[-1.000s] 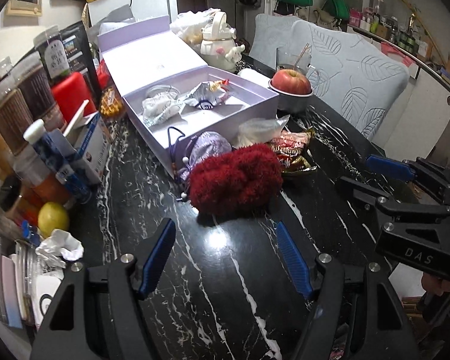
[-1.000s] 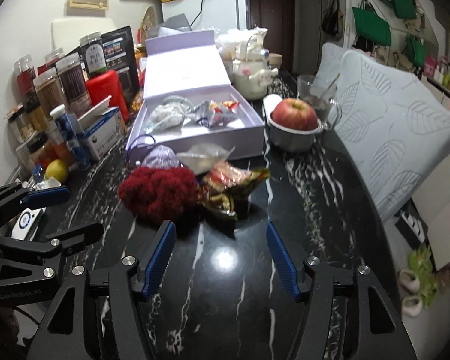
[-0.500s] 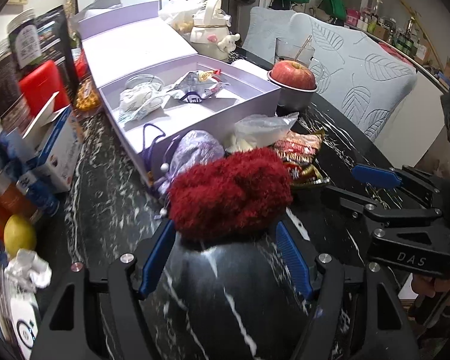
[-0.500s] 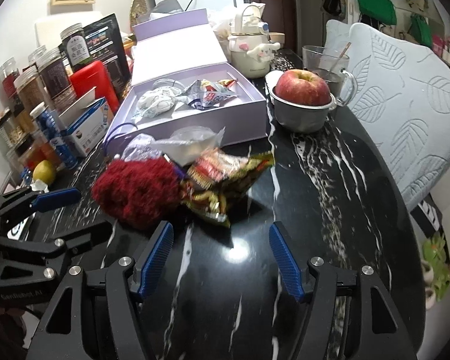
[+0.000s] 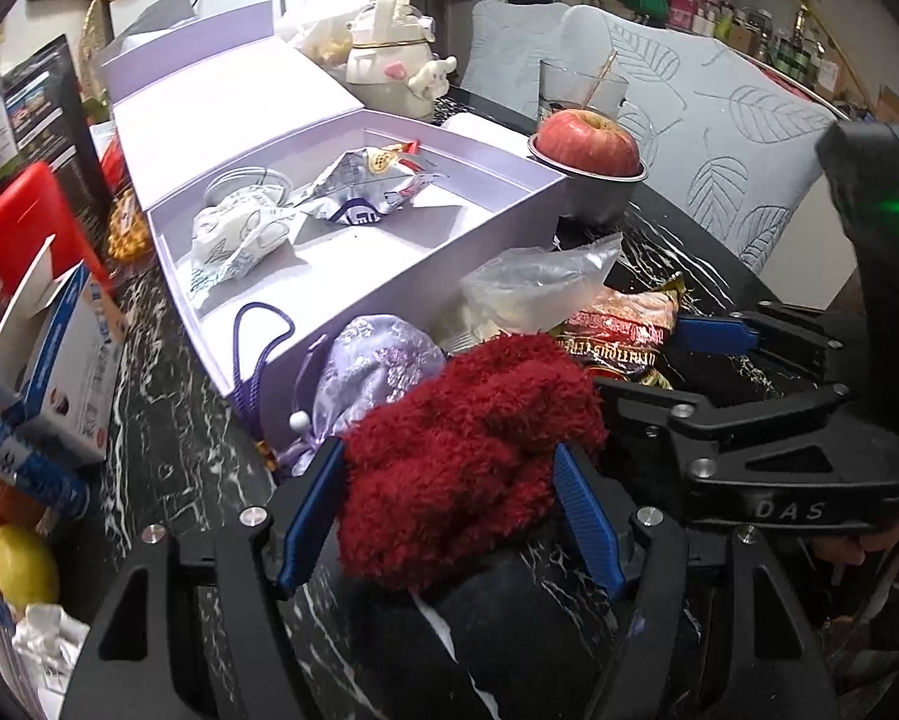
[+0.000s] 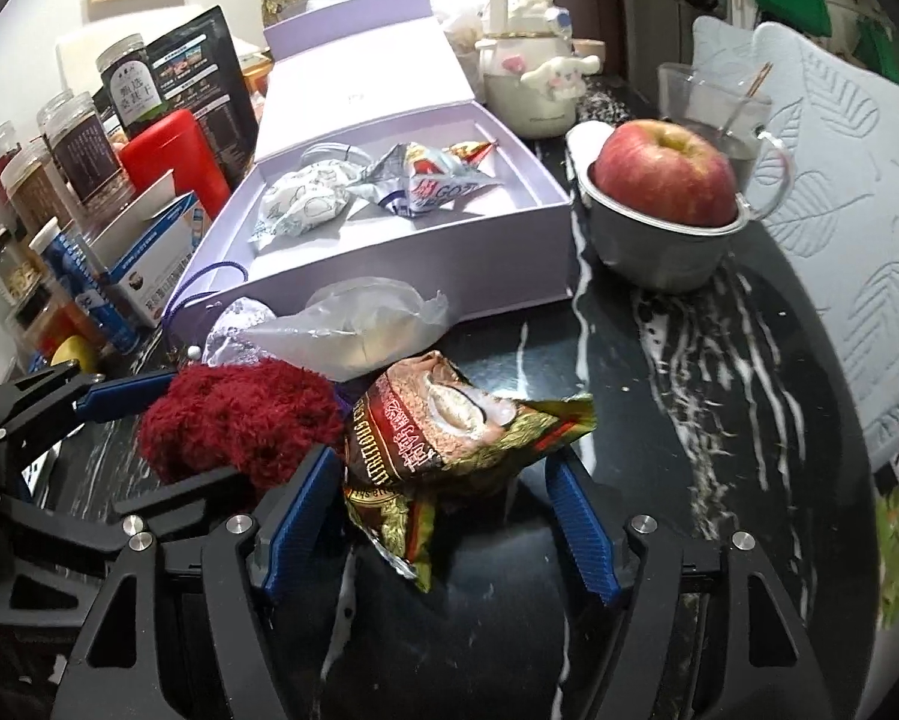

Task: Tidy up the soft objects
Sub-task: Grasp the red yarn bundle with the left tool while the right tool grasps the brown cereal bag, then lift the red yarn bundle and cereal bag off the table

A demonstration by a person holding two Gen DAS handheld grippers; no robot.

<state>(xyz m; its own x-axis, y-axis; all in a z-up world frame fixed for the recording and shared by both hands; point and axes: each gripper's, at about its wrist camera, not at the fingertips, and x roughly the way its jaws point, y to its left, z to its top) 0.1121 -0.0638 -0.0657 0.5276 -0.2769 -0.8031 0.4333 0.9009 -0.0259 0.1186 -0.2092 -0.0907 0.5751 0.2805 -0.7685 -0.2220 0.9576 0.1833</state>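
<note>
A fuzzy red sock bundle (image 5: 467, 456) is seen lying on the black marbled table (image 5: 167, 456), between the two blue fingers of the left gripper (image 5: 449, 510). The jaws are being opened; the sock bundle fills most of the gap, the left finger lies right against it, and whether the right one touches cannot be told. Just behind the sock bundle a small lilac pouch (image 5: 377, 372) is pressed against the front wall of an open lilac box (image 5: 389, 282), in which a white patterned packet (image 5: 233, 234) and a silver wrapper (image 5: 365, 192) are held.

The right gripper (image 6: 443, 516) is set just beside the left one, its jaws also being opened. A brown and gold snack bag (image 6: 449, 444) lies between its blue fingers, its left side is close against the left finger, and a clear gap is left to the right finger. A clear plastic bag (image 6: 359, 330) is found behind the snack bag, resting against the box front. To the right of the box an apple (image 6: 665, 174) is seated in a metal cup (image 6: 653, 252).
</note>
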